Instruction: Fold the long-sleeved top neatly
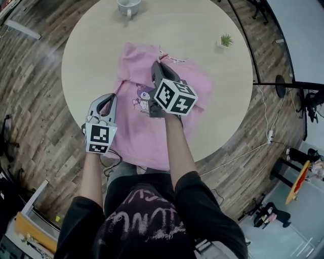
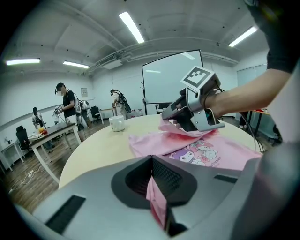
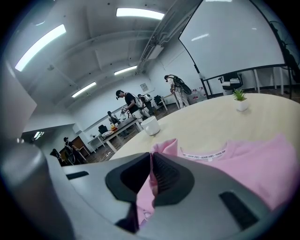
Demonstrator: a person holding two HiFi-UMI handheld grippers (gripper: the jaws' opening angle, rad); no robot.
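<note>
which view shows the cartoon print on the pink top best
The left gripper view: the cartoon print lies large and almost uncovered on the pink top. The head view shows it smaller, with the right gripper hiding part of it. The right gripper view shows only the top's collar, not the print.

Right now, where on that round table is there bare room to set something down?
The round beige table is bare on its left, between the white mug and the pink cartoon-print top, and on its right, around the small green potted plant. The near middle is crowded: left gripper and right gripper both clamp the top there.
</note>
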